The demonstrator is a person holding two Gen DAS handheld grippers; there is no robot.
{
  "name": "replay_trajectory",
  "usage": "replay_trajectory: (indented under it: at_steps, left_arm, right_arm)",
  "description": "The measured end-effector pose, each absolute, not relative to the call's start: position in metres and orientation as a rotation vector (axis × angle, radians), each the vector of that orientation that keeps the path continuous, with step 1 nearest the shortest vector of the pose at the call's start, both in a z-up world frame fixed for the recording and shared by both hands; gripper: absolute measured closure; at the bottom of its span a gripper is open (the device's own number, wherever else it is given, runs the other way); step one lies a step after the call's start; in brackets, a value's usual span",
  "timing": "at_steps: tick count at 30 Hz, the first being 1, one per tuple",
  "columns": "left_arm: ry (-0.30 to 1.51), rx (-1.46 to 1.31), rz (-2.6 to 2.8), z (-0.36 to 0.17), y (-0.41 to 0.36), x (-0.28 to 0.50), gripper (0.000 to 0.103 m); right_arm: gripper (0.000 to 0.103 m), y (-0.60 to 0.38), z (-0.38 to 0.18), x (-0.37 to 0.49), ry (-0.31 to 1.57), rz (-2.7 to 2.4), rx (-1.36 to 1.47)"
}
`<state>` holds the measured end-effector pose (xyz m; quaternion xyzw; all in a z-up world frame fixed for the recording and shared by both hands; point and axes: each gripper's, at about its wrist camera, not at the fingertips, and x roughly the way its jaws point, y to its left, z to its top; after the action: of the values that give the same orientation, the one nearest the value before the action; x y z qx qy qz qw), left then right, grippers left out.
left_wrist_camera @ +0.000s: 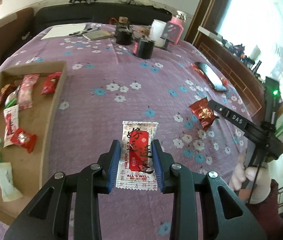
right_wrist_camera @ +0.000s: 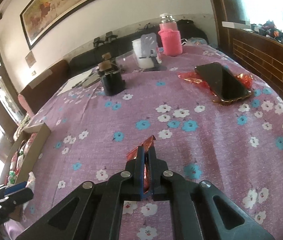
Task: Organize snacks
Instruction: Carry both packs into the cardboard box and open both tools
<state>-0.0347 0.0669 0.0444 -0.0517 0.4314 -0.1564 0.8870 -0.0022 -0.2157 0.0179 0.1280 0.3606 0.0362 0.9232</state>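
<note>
Two grippers, each clamping one snack packet (left_wrist_camera: 137, 156).

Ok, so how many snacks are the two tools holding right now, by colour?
white and red packet, in the left tool: 1
red packet, in the right tool: 1
Total: 2

Left tool (left_wrist_camera: 136, 161) clamped on a packet, right tool (right_wrist_camera: 146, 172) pinched tight.

The white-and-red packet (left_wrist_camera: 139, 156) reads "ALL'S WELL" and "ENDS WELL"; the right tool (left_wrist_camera: 214, 105) bears "DAS" on its finger.
</note>
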Motion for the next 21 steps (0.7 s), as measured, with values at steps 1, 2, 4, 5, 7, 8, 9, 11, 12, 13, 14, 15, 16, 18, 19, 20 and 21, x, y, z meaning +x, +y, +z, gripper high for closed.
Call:
replay_trajectory:
  at_steps: [1, 2, 4, 5, 7, 8, 9, 11, 12, 13, 14, 15, 16, 18, 19, 20, 21]
  left_arm:
    - [0.891, -0.122, -0.325, 0.046, 0.073, -0.037, 0.074]
    - [0.887, -0.132, -0.327, 0.047, 0.077, -0.039, 0.074]
    - [0.884, -0.150, -0.331, 0.049, 0.084, -0.044, 0.074]
    - [0.882, -0.157, -0.332, 0.049, 0.087, -0.046, 0.074]
    - [0.876, -0.171, -0.330, 0.050, 0.095, -0.050, 0.074]
    - [0.874, -0.175, -0.327, 0.051, 0.099, -0.052, 0.074]
    - [0.871, -0.178, -0.323, 0.052, 0.103, -0.054, 0.074]
    - [0.860, -0.191, -0.304, 0.055, 0.116, -0.059, 0.074]
    - [0.855, -0.199, -0.293, 0.057, 0.123, -0.061, 0.074]
    - [0.850, -0.207, -0.283, 0.058, 0.129, -0.063, 0.074]
    - [0.846, -0.221, -0.269, 0.059, 0.138, -0.065, 0.074]
    - [0.844, -0.230, -0.260, 0.059, 0.144, -0.067, 0.074]
    - [0.842, -0.247, -0.243, 0.059, 0.153, -0.069, 0.074]
    - [0.840, -0.267, -0.219, 0.059, 0.168, -0.072, 0.074]
    - [0.837, -0.277, -0.205, 0.059, 0.176, -0.073, 0.074]
    - [0.836, -0.284, -0.196, 0.059, 0.181, -0.074, 0.074]
    - [0.835, -0.294, -0.184, 0.058, 0.188, -0.075, 0.074]
  right_arm:
    - [0.094, -0.216, 0.017, -0.002, 0.745, 0.083, 0.266]
    - [0.093, -0.215, 0.015, 0.000, 0.759, 0.094, 0.271]
    - [0.091, -0.212, 0.012, 0.002, 0.772, 0.081, 0.259]
    - [0.088, -0.211, 0.010, 0.003, 0.783, 0.081, 0.251]
    - [0.075, -0.205, 0.008, 0.006, 0.805, 0.096, 0.234]
    - [0.074, -0.203, 0.007, 0.006, 0.808, 0.094, 0.224]
    - [0.072, -0.201, 0.007, 0.007, 0.814, 0.095, 0.214]
    - [0.059, -0.196, 0.003, 0.009, 0.854, 0.115, 0.206]
    - [0.053, -0.192, 0.002, 0.009, 0.865, 0.118, 0.195]
    - [0.053, -0.189, 0.002, 0.008, 0.870, 0.115, 0.177]
    - [0.053, -0.184, 0.002, 0.008, 0.876, 0.113, 0.147]
    - [0.053, -0.180, 0.001, 0.006, 0.880, 0.111, 0.125]
    - [0.054, -0.174, 0.001, 0.006, 0.890, 0.101, 0.089]
    - [0.063, -0.166, -0.002, 0.005, 0.910, 0.076, 0.038]
    - [0.064, -0.164, -0.002, 0.003, 0.907, 0.068, 0.025]
    - [0.064, -0.163, -0.001, 0.002, 0.907, 0.065, 0.024]
    - [0.064, -0.163, 0.000, 0.000, 0.906, 0.062, 0.034]
